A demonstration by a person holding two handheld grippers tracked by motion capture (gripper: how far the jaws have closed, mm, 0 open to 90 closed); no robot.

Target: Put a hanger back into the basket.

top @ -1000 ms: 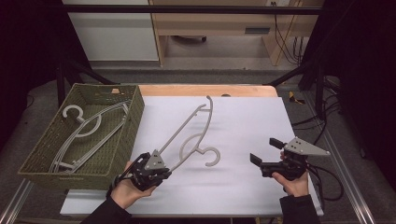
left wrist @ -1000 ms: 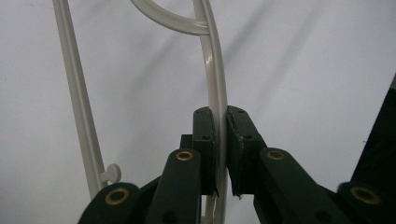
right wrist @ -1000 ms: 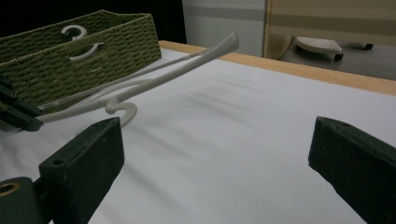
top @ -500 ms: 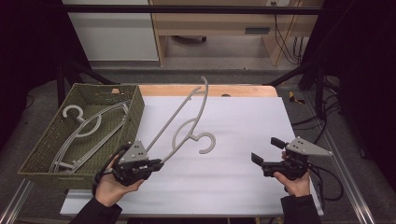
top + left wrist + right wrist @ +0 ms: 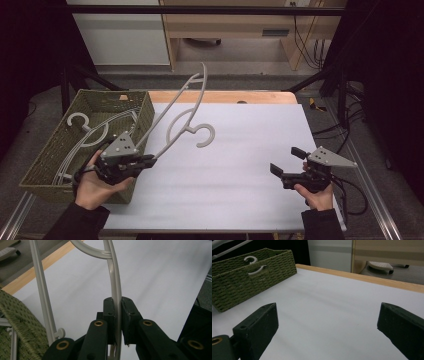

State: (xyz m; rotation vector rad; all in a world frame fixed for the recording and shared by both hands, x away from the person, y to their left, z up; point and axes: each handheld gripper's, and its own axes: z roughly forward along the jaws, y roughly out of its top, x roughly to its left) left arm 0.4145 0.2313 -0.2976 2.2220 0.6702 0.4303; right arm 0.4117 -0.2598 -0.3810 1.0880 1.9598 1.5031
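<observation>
Grey hanger (image 5: 182, 112), clamped by left gripper (image 5: 150, 161); right gripper (image 5: 284, 170) idle, jaws apart: clear woven basket (image 5: 145, 112) rim, lower level.

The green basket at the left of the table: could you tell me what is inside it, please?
Inside the basket lie grey hangers, one hook curling up near the far corner. Their exact number is unclear, since the left hand and the near wall cover the lower part.

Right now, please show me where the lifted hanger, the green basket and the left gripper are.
hanger (image 5: 199, 135), high view, on its hook.
basket (image 5: 143, 111), high view, on its right wall.
left gripper (image 5: 118, 315), left gripper view, between its fingertips, shut on the hanger's bar.
</observation>
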